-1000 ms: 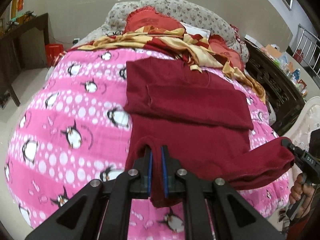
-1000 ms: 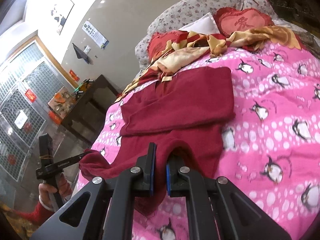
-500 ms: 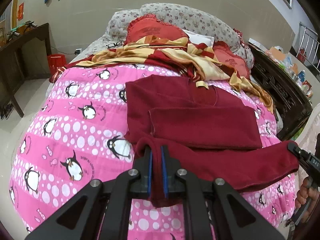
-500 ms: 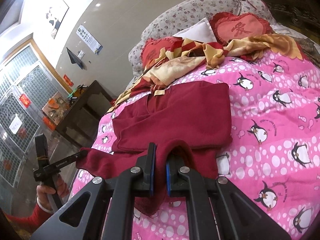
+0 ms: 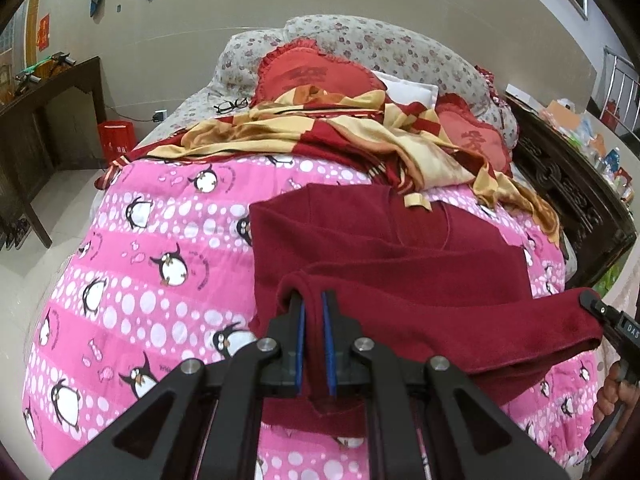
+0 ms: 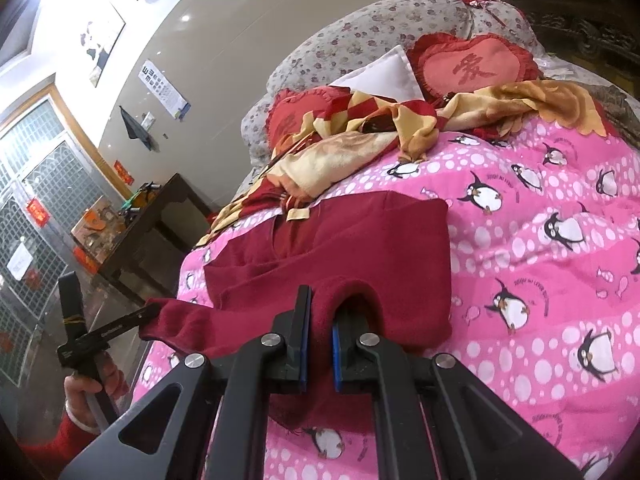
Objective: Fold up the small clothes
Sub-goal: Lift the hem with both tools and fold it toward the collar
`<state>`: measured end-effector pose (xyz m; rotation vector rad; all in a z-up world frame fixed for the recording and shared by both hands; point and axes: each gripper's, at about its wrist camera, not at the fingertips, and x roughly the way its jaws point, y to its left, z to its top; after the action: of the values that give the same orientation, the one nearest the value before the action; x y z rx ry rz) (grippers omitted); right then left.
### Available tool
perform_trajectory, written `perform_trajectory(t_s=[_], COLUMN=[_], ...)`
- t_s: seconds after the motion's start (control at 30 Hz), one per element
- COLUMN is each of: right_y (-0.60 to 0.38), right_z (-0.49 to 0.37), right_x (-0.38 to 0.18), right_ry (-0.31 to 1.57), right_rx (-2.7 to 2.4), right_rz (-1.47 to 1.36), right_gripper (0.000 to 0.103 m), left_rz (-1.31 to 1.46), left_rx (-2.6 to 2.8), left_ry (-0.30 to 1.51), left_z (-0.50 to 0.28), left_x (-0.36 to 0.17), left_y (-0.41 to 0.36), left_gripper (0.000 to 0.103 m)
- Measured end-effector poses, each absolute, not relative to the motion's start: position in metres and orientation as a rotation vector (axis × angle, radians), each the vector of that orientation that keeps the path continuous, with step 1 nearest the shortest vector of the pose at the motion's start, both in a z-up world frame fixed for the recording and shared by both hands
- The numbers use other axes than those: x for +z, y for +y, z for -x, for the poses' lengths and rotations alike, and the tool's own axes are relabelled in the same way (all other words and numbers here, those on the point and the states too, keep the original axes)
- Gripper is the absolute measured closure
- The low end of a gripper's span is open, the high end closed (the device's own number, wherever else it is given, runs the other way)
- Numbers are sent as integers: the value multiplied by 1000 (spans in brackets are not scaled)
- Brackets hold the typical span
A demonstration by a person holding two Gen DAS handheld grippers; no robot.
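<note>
A dark red sweater lies on the pink penguin blanket, sleeves folded across its body. My left gripper is shut on the sweater's hem at its left corner, lifted and carried over the body. My right gripper is shut on the other hem corner; the sweater spreads beyond it. The lifted hem hangs stretched between both grippers. The right gripper also shows at the right edge of the left wrist view, and the left gripper at the left of the right wrist view.
Red heart cushions, a floral pillow and a crumpled red-and-yellow cloth lie at the bed's head, touching the sweater's collar. Glasses rest near them. A dark wooden table stands left, a carved dark wooden frame right.
Both grippers have carried the lifted hem forward over the sweater, toward the collar. The fold now covers the lower body and reaches the folded sleeves.
</note>
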<state>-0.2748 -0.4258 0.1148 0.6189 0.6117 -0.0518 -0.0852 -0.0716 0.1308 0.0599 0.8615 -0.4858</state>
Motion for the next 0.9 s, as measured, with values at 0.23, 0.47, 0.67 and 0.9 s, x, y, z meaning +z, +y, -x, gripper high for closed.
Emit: perform_trajectory(t_s=[0.23, 0.47, 0.67, 0.9], right_y=[-439, -455, -465, -477], right_z=[253, 226, 204, 176], right_x=[110, 103, 97, 79], right_ry=[624, 642, 654, 700], right_rx=[-85, -104, -113, -131], right_rz=[-612, -616, -620, -637], right_gripper=[68, 69, 69, 69], left_rz=[-85, -96, -96, -103], left_rx=[-472, -458, -447, -424], left_ry=[854, 865, 876, 910], left_z=[59, 35, 12, -14], left_x=[128, 120, 113, 94], left_y=[-92, -107, -117, -126], left_gripper=[95, 95, 95, 95])
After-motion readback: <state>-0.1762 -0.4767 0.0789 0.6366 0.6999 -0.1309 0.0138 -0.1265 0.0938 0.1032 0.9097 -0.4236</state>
